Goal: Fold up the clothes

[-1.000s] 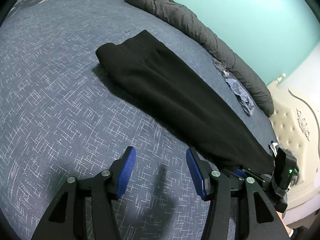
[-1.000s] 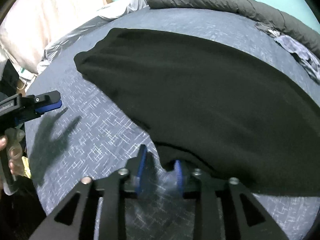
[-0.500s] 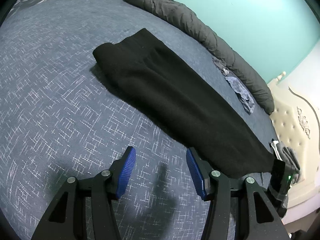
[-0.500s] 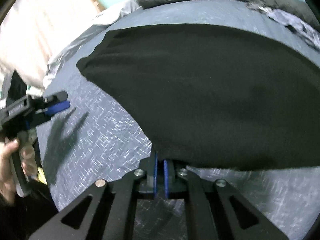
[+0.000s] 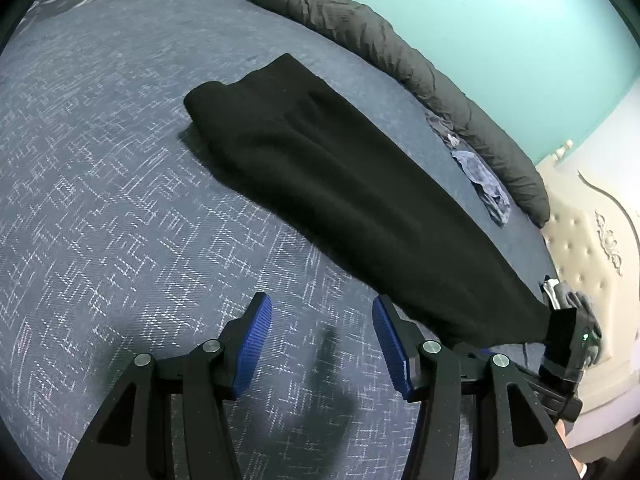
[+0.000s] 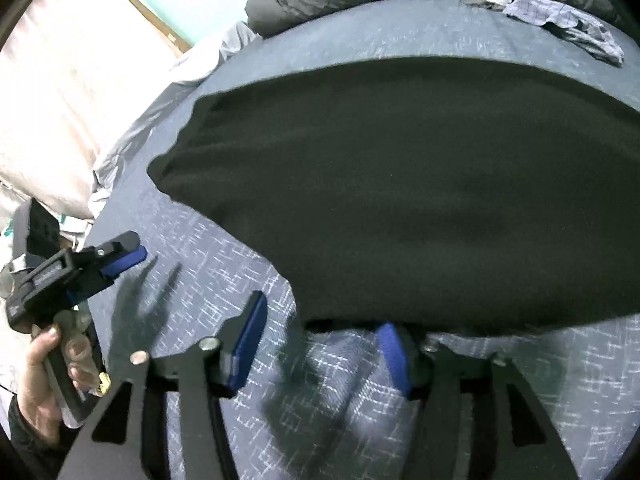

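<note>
Right wrist: both hand-held grippers (image 6: 320, 340) (image 5: 322, 344) spread; long fleecy black garment (image 6: 400, 184) lies flat.

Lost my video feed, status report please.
Left gripper open, hovering off the black garment. Right gripper open at its near edge. Garment flat on bed. Nothing obstructing.

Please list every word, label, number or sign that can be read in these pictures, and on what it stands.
Nothing can be read.
A pale label sits on the body of the left gripper in the right wrist view; its print is too small and blurred.
The black garment shows no text.
</note>
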`<state>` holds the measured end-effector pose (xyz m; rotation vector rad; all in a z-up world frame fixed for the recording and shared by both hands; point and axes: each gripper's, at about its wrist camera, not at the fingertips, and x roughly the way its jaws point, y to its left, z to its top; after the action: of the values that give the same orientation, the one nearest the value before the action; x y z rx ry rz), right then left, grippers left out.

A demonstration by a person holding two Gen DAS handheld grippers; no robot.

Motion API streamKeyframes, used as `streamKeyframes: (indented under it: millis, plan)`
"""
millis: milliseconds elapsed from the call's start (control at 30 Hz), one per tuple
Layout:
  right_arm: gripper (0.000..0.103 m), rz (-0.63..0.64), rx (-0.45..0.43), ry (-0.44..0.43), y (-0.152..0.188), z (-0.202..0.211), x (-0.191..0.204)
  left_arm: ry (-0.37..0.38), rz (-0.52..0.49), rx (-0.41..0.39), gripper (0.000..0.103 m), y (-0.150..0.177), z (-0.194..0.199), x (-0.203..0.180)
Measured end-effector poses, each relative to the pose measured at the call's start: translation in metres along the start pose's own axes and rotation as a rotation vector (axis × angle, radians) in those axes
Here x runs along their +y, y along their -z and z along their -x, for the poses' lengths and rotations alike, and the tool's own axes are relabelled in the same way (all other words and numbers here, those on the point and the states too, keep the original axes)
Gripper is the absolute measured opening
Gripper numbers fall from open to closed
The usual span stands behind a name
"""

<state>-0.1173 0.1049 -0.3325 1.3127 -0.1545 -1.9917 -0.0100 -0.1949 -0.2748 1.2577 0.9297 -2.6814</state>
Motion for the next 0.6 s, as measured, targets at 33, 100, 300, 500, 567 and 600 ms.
streamKeyframes:
  millis: [33,100,300,500,567,600]
  plan:
    - [0.007,-0.009,0.005,-0.004,0.001,-0.002,-0.001,-0.001,0.001,-0.001,0.057,0.0,0.001,0.001]
    - [0.006,-0.001,0.024,-0.008,0.006,-0.004,0.002,-0.002,0.0,-0.002,0.057,-0.001,0.001,0.001]
    - [0.004,0.018,0.026,-0.008,0.02,0.029,-0.009,-0.008,-0.008,-0.008,0.057,-0.002,0.002,-0.001]
    - [0.005,-0.077,-0.082,0.065,-0.001,0.08,-0.06,-0.02,-0.021,-0.016,0.057,-0.006,0.002,-0.006]
    - [0.007,-0.116,-0.106,0.084,-0.01,0.086,-0.071,-0.03,-0.032,-0.019,0.057,-0.008,0.001,-0.008]
    - [0.007,-0.123,-0.111,0.087,-0.014,0.084,-0.073,-0.038,-0.039,-0.022,0.057,-0.009,0.002,-0.009]
